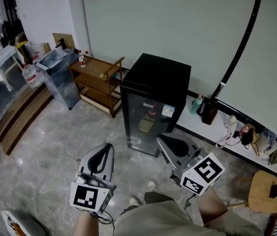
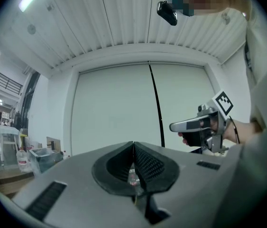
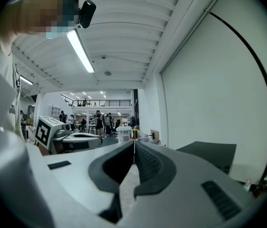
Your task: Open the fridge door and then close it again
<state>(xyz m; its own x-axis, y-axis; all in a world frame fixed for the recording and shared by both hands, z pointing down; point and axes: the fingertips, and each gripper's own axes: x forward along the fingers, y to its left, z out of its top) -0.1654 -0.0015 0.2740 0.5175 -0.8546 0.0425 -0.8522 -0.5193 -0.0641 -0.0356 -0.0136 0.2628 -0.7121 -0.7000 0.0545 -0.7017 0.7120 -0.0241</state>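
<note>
A black mini fridge with a glass door stands against the pale wall, and its door is shut. Bottles show dimly behind the glass. My right gripper hovers level just in front of the fridge's lower right corner, jaws shut on nothing. My left gripper is lower and to the left, over the marble floor, also shut and empty. In the left gripper view the closed jaws point at the wall, with the right gripper beside them. In the right gripper view its jaws meet, and the fridge top lies to the right.
A wooden cart and a clear plastic bin stand left of the fridge. A low white ledge with bottles and cables runs to its right. A round wooden stool is at the right. A black cable runs down the wall.
</note>
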